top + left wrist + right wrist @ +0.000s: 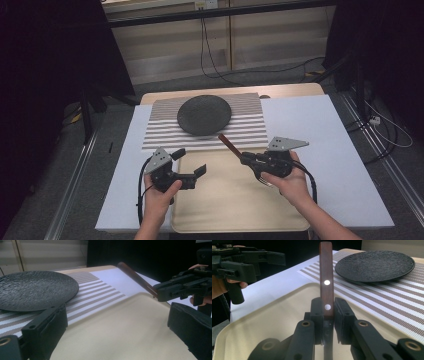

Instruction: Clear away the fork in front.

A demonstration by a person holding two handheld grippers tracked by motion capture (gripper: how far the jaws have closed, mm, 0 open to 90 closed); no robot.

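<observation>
Right gripper [328,315] is clamping 1 wooden-handled fork [326,277], 2 rivets showing, no readable marking; left gripper [192,162] is standing wide.

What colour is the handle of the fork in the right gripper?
Dark reddish-brown wood with two silver rivets on the fork handle; clearest in the right gripper view.
</observation>
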